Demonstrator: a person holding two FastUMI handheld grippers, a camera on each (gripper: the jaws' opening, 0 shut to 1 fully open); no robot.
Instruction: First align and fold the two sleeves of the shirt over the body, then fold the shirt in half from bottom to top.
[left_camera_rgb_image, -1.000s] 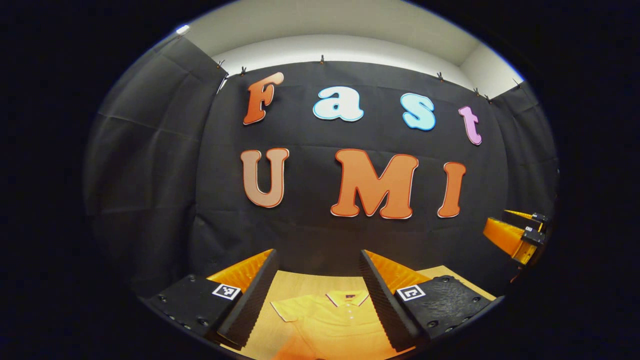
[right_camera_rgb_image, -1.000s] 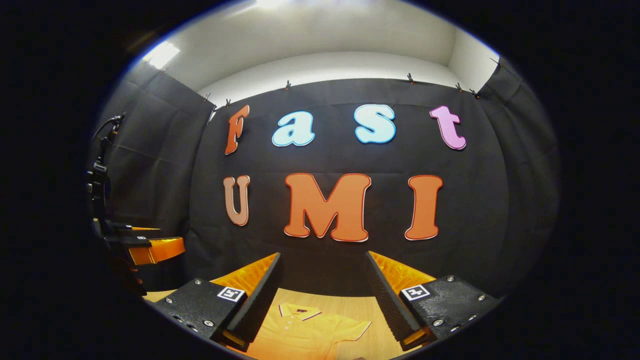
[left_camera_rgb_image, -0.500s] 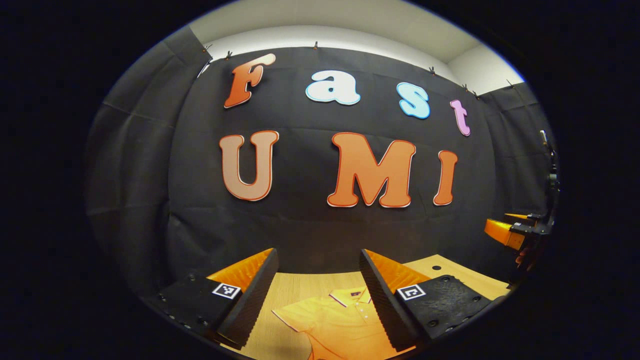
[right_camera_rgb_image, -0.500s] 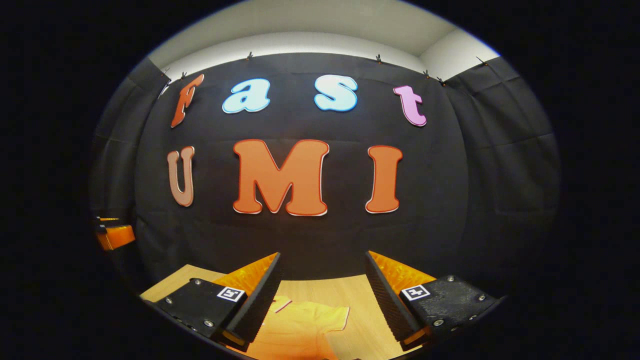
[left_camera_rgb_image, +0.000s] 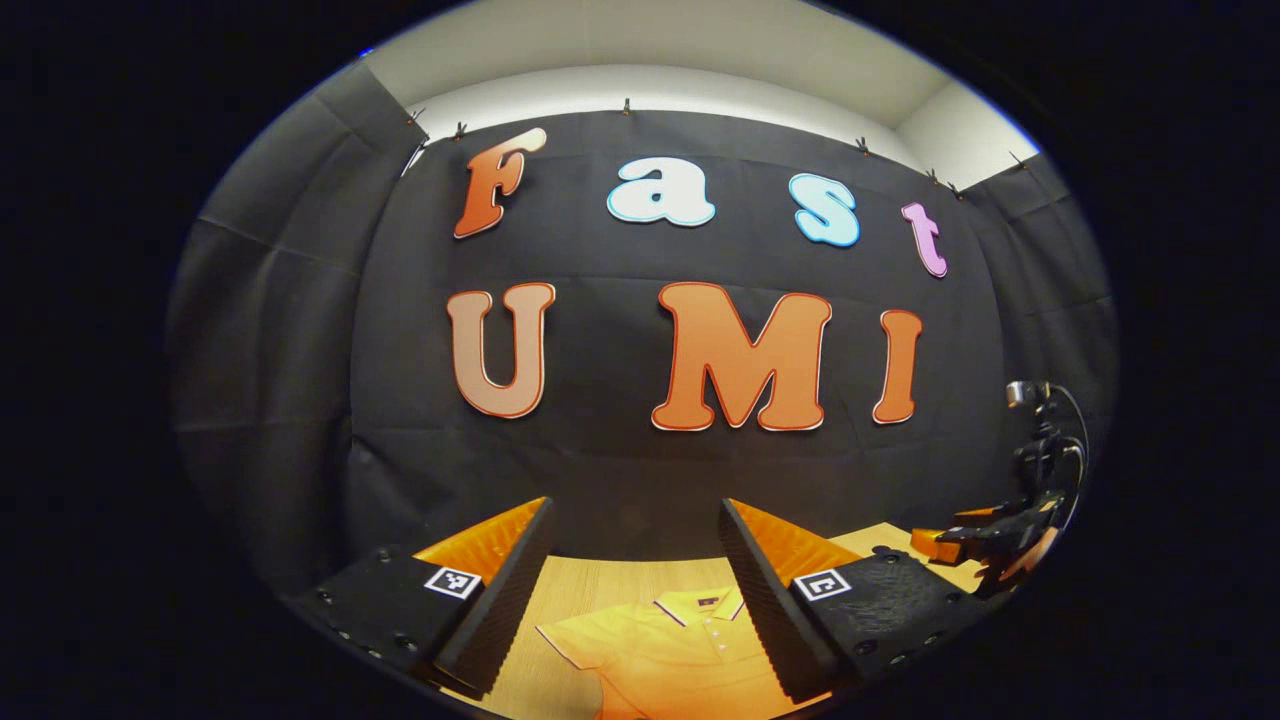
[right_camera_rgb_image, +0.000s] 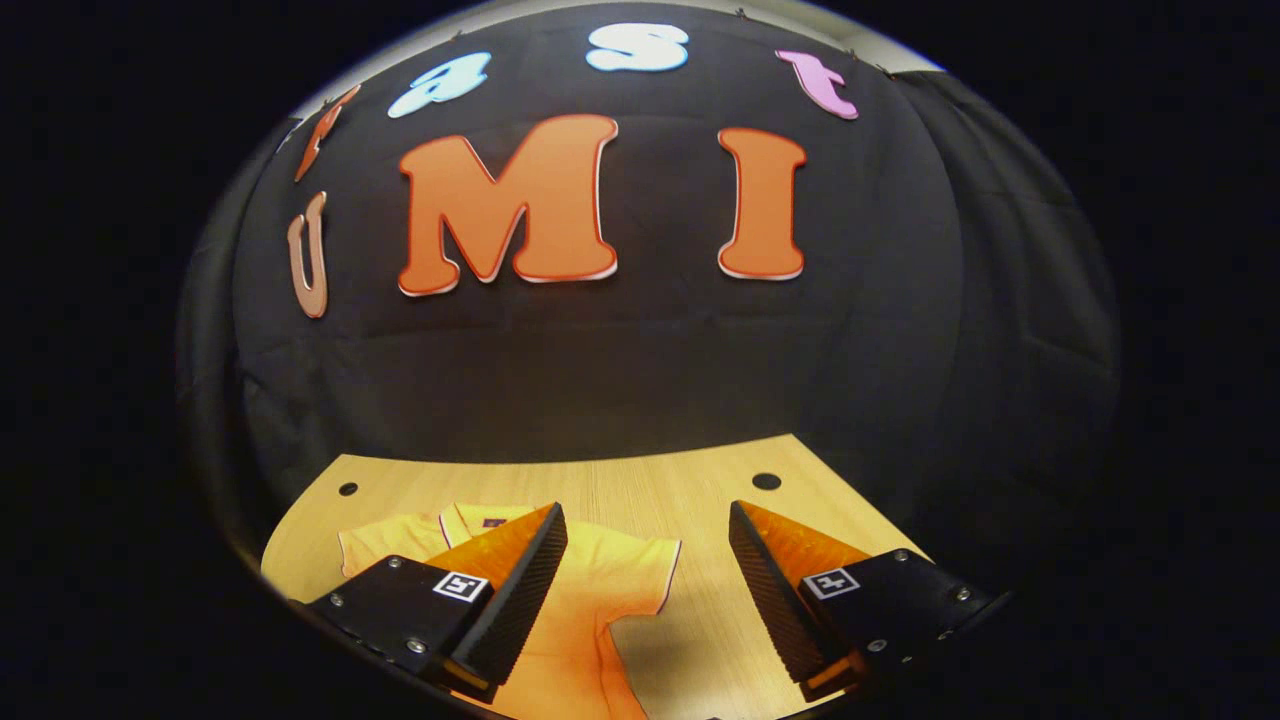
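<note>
Shirt (right_camera_rgb_image: 590, 600) is laid flat on table (right_camera_rgb_image: 700, 480). Left gripper (left_camera_rgb_image: 635, 590) and right gripper (right_camera_rgb_image: 648, 590) are held above it, jaws wide apart, nothing gripped.

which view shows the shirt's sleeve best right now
The right gripper view: the shirt lies flat on the table, one sleeve spread out between the open jaws. The left gripper view shows the collar and the other sleeve, low and partly cut off.

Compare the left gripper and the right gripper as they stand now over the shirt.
The left gripper frames the shirt's collar; the right gripper frames one short sleeve and bare table. The left gripper looks mostly at the wall; the right gripper tilts down toward the table. Both are open and hold nothing.
</note>
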